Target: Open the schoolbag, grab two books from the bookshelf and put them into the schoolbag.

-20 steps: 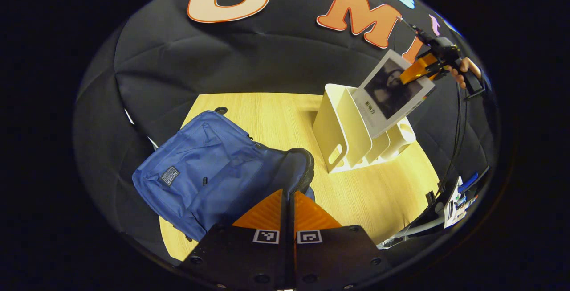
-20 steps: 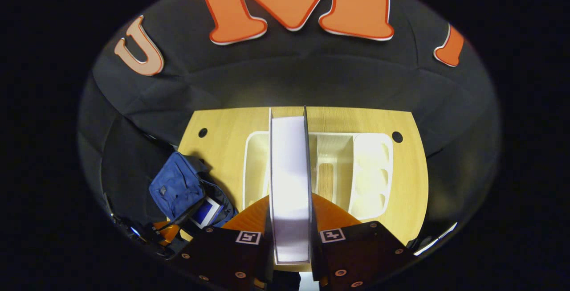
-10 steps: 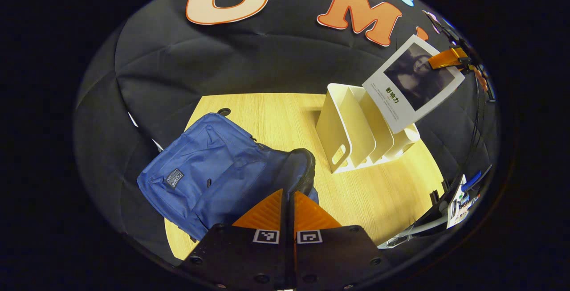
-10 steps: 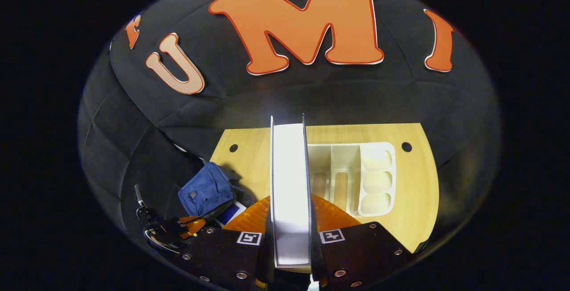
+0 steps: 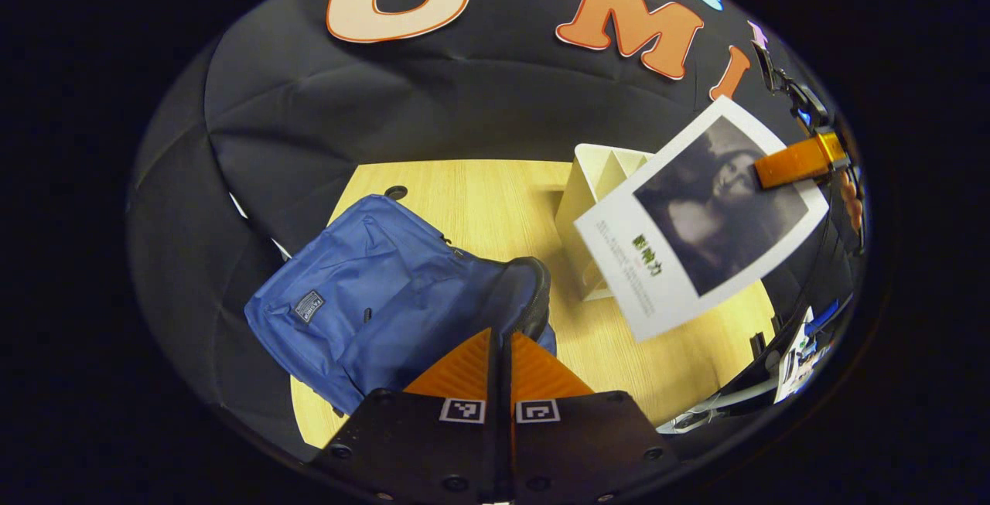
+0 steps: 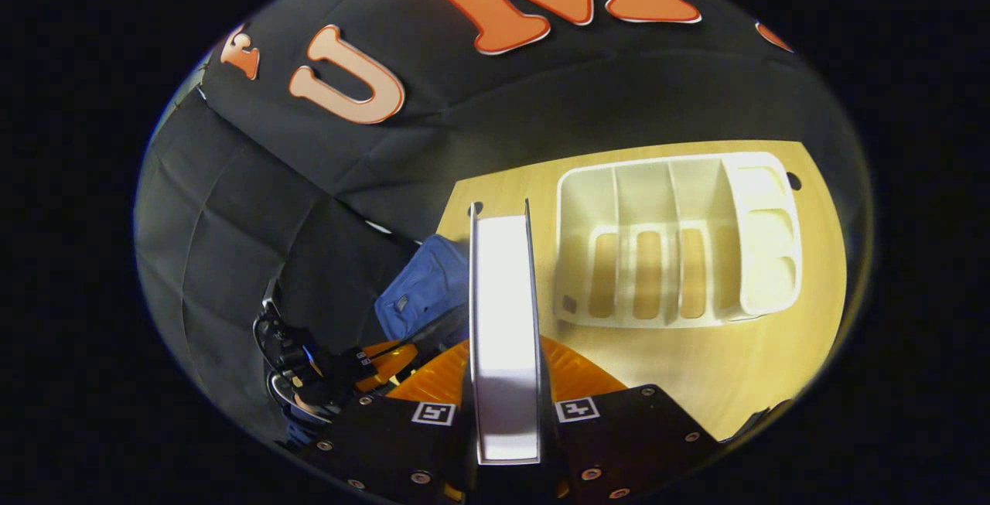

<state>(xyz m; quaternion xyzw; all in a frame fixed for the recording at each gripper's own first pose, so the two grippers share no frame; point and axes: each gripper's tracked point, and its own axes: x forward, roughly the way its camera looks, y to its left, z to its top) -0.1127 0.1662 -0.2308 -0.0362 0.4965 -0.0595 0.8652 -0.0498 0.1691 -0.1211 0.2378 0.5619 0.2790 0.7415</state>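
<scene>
Since a second ago my right gripper (image 6: 506, 381) has lifted the white-covered book with a dark portrait photo (image 5: 700, 219) clear of the cream plastic bookshelf (image 6: 673, 238) and carried it out over the table toward the bag. Its two fingers are clamped on the book's sides, page edges facing the right gripper view. In the left gripper view the same gripper pinches the book's upper corner, and the book hangs tilted in front of the shelf, above bare wood.

My left gripper (image 5: 501, 370) has its fingers pressed together with nothing between them, just above the dark rim at the top of the blue fabric schoolbag (image 5: 371, 288). I cannot tell from here how wide the opening is.

The bag lies on the left part of the light wooden table (image 5: 479, 196), reaching its left edge; open tabletop lies between bag and shelf.

I count one book, one bag, one shelf with three slotted compartments showing no books, plus a side section of rounded cups.
</scene>
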